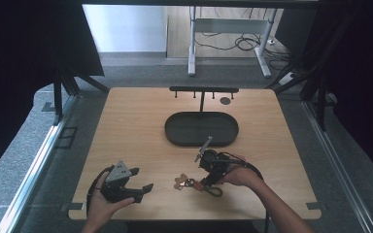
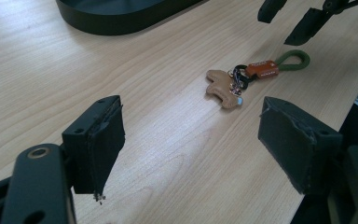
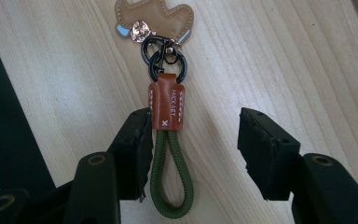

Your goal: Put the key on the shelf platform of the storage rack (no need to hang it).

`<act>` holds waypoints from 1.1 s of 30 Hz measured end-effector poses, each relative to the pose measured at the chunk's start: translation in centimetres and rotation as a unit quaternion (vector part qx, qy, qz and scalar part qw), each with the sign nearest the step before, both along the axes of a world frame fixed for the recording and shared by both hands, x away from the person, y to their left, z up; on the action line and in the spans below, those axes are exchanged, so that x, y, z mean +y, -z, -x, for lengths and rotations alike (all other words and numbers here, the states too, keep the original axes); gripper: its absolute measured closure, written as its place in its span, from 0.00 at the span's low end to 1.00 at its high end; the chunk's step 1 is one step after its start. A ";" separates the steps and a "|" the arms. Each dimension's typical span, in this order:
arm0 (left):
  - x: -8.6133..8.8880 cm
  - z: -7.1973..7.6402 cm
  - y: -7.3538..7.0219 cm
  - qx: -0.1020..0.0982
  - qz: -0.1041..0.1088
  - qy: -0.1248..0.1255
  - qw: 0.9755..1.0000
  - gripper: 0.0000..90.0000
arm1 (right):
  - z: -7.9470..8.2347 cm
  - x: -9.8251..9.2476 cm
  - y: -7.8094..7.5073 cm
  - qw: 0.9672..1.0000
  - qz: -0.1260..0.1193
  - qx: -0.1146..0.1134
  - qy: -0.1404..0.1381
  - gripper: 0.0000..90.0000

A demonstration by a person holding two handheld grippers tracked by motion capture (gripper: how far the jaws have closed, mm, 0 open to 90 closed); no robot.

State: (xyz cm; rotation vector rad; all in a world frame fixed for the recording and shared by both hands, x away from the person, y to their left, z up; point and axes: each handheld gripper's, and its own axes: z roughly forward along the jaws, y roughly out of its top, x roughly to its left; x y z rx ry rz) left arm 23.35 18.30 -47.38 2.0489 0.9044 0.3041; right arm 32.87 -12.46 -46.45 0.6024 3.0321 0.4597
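While I hold my right gripper [image 3: 192, 144] low over the keychain [image 3: 168, 116], its jaws stand apart, with the green cord loop [image 3: 170, 186] and orange leather tab [image 3: 168, 105] lying between them, hard against one pad and well clear of the other. Nothing is pinched yet. The keychain lies flat on the wooden surface [image 1: 126, 126], on the near side of the black oval tray [image 1: 201, 128], its tan leather charm [image 3: 154, 16] at the far end past two dark rings [image 3: 165, 58].

My left gripper [image 2: 191, 140] hangs open and empty off to the side, aimed toward the keychain.

I judge the main risk to be that off-centre line-up: closing now, one pad would shove the cord sideways before the other arrives, so the loop could roll out or be caught only by an edge. The cord lies flat on the surface, so pads set too high may close over it, and pads set too low could scrape the wood. A weak hold would let the heavy charm end swing and pull the loop free on lifting.
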 end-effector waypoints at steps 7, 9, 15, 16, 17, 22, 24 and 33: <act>0.0 0.0 0.0 0.001 0.001 -0.001 1.000 0.25 | 0.0 0.5 0.5 1.000 0.009 0.006 -0.003 0.50; 0.0 0.0 0.0 0.000 0.002 -0.001 1.000 0.25 | 0.0 0.7 0.8 1.000 0.012 0.008 -0.006 0.50; 0.2 0.0 -0.1 -0.001 0.003 -0.002 1.000 0.25 | 0.0 1.3 1.5 1.000 0.021 0.016 -0.010 0.51; 0.2 0.0 -0.1 -0.002 0.003 -0.002 1.000 0.25 | 0.0 1.4 1.7 1.000 0.022 0.017 -0.013 0.51; 0.2 0.0 -0.1 -0.002 0.003 -0.002 1.000 0.25 | 0.0 1.5 1.7 1.000 0.023 0.017 -0.014 0.51; 0.3 0.0 -0.1 -0.002 0.003 -0.003 1.000 0.25 | 0.0 1.8 2.2 0.999 0.030 0.018 -0.011 0.51; 0.3 0.0 -0.1 -0.002 0.004 -0.002 1.000 0.25 | 0.0 1.9 2.4 0.999 0.032 0.020 -0.013 0.51; 0.4 0.0 -0.2 -0.003 0.004 -0.003 1.000 0.25 | 0.1 2.5 3.1 0.998 0.048 0.023 -0.018 0.52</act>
